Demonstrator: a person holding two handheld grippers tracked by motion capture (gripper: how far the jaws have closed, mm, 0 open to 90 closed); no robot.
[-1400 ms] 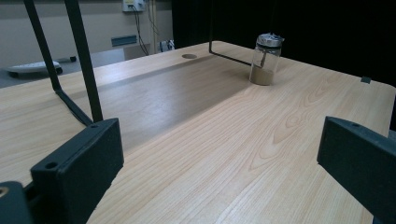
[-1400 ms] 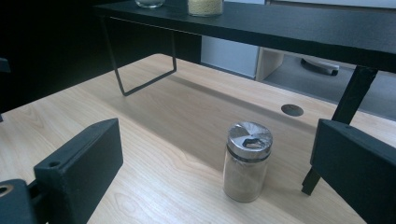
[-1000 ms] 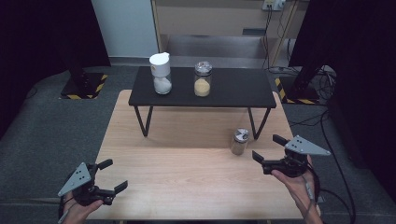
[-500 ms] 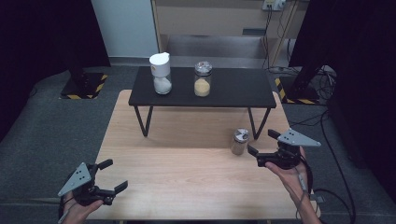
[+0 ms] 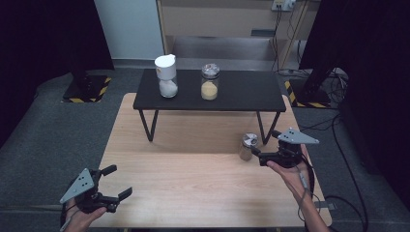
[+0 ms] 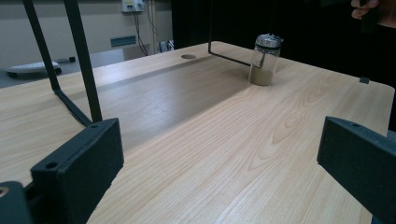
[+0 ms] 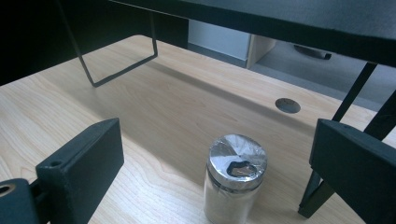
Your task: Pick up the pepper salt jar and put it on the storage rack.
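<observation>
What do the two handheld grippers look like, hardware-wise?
Both match: the left gripper and right gripper have black bodies, two blocky black jaws with a small hole near each tip, and a grey triangular top plate with dots. A cable trails from the right one.

we count 3 jars in all: 1 small shaker jar (image 5: pixel 249 146) with a silver lid on the wooden table (image 5: pixel 193 193), plus 2 on the black shelf (image 5: pixel 241 94), namely 1 white-lidded jar (image 5: pixel 166 76) of white grains and 1 clear jar (image 5: pixel 210 82) of yellow grains. there are 2 grippers, the left gripper (image 5: pixel 116 182) and the right gripper (image 5: pixel 264 144), and 2 hands holding them.
</observation>
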